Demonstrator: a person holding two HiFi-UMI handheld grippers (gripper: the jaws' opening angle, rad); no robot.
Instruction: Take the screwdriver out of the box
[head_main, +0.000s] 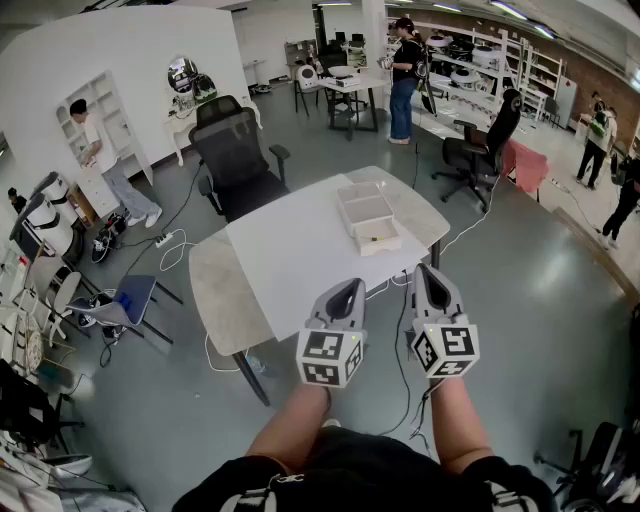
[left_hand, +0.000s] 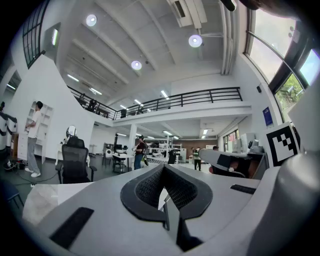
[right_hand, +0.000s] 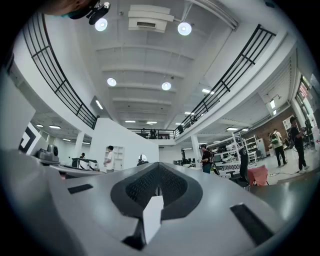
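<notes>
A white open box (head_main: 368, 222) lies on the white table (head_main: 290, 255), towards its far right corner, with its lid folded back behind it. A small dark item (head_main: 373, 238) rests inside the box; it is too small to make out as the screwdriver. Both grippers hover short of the table's near edge, pointing towards the box. My left gripper (head_main: 350, 287) is shut with nothing in it, and its own view shows the jaws (left_hand: 164, 170) meeting. My right gripper (head_main: 428, 272) is also shut and empty (right_hand: 157, 170).
A black office chair (head_main: 237, 160) stands at the table's far side. A blue folding stool (head_main: 130, 298) and floor cables (head_main: 175, 250) lie to the left. Another chair (head_main: 482, 142) and several people stand further off.
</notes>
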